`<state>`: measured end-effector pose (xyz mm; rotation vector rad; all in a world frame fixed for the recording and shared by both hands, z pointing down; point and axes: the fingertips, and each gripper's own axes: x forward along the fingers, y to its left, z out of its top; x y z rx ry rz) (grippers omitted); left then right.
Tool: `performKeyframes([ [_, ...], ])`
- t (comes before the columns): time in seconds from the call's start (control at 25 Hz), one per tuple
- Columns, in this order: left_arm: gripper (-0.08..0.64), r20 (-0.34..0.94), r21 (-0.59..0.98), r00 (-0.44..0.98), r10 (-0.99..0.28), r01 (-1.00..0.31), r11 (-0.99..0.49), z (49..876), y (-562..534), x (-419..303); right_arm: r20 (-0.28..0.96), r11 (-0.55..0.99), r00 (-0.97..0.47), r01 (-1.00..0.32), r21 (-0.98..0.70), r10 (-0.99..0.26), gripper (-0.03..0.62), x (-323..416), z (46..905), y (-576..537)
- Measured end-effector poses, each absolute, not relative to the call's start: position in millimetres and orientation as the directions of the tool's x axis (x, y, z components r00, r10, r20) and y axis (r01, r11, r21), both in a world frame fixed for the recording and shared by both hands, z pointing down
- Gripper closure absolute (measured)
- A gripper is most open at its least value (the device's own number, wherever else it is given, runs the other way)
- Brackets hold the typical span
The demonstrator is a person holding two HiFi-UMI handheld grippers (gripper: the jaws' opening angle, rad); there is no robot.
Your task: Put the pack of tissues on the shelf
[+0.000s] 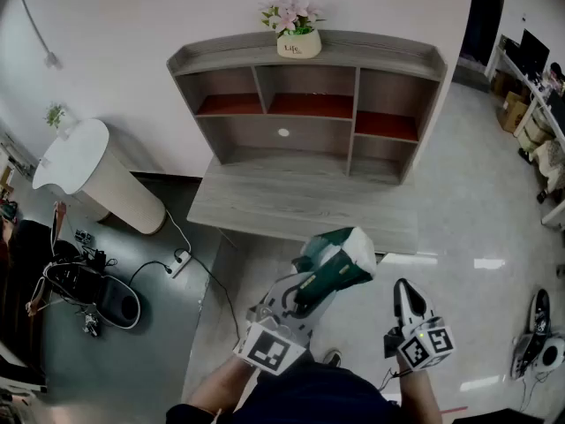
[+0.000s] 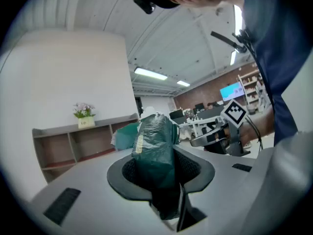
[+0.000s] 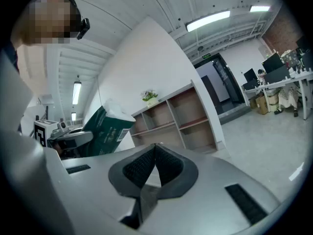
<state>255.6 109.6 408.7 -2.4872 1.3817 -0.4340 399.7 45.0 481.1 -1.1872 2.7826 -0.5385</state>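
My left gripper (image 1: 311, 291) is shut on the pack of tissues (image 1: 340, 259), a dark green plastic pack with white ends, held in the air in front of the shelf (image 1: 309, 122). The pack (image 2: 155, 146) fills the space between the jaws in the left gripper view. From the right gripper view the pack (image 3: 105, 130) shows at the left, clamped in the other gripper. My right gripper (image 1: 404, 300) hangs to the right of the pack, its jaws shut with nothing between them (image 3: 154, 166). The shelf (image 3: 178, 119) is a grey wooden unit with open compartments above a desk-like ledge.
A white pot of pink flowers (image 1: 297, 32) stands on the shelf's top board. A white round column (image 1: 93, 175) stands at the left with cables and a power strip (image 1: 181, 261) on the floor. Desks and boxes (image 1: 530, 104) line the right side.
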Motion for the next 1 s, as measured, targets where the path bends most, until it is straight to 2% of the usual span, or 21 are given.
performKeyframes([
  [0.08, 0.428, 0.173, -0.398, 0.437, -0.882, -0.788, -0.469, 418.6, 125.5, 258.7, 0.064, 0.642, -0.700, -0.684, -0.345, -0.711, 0.588, 412.4, 479.2, 54.8],
  [0.16, 0.428, 0.221, -0.513, 0.352, -0.909, -0.751, -0.416, 428.6, 142.7, 257.1, 0.056, 0.652, -0.708, -0.677, -0.341, -0.704, 0.588, 423.4, 476.7, 68.2],
  [0.28, 0.428, 0.262, -0.751, 0.206, -0.943, -0.569, -0.334, 439.9, 157.0, 241.9, 0.054, 0.669, -0.720, -0.667, -0.328, -0.692, 0.588, 433.3, 474.6, 81.5],
  [0.36, 0.428, 0.276, -0.824, 0.144, -0.950, -0.474, -0.311, 444.8, 163.3, 230.8, 0.062, 0.667, -0.721, -0.668, -0.332, -0.691, 0.588, 435.9, 474.0, 86.9],
  [0.64, 0.428, 0.284, -0.806, 0.117, -0.952, -0.509, -0.303, 446.5, 188.8, 215.2, 0.044, 0.725, -0.767, -0.622, -0.296, -0.640, 0.589, 411.9, 460.9, 87.0],
  [0.84, 0.428, 0.324, -0.806, 0.078, -0.943, -0.499, -0.318, 457.2, 204.7, 198.4, 0.045, 0.735, -0.786, -0.595, -0.326, -0.616, 0.589, 390.9, 467.0, 94.9],
  [1.0, 0.426, 0.325, -0.816, 0.059, -0.944, -0.487, -0.311, 459.6, 200.7, 179.2, 0.029, 0.761, -0.798, -0.585, -0.280, -0.602, 0.588, 371.3, 459.8, 90.1],
])
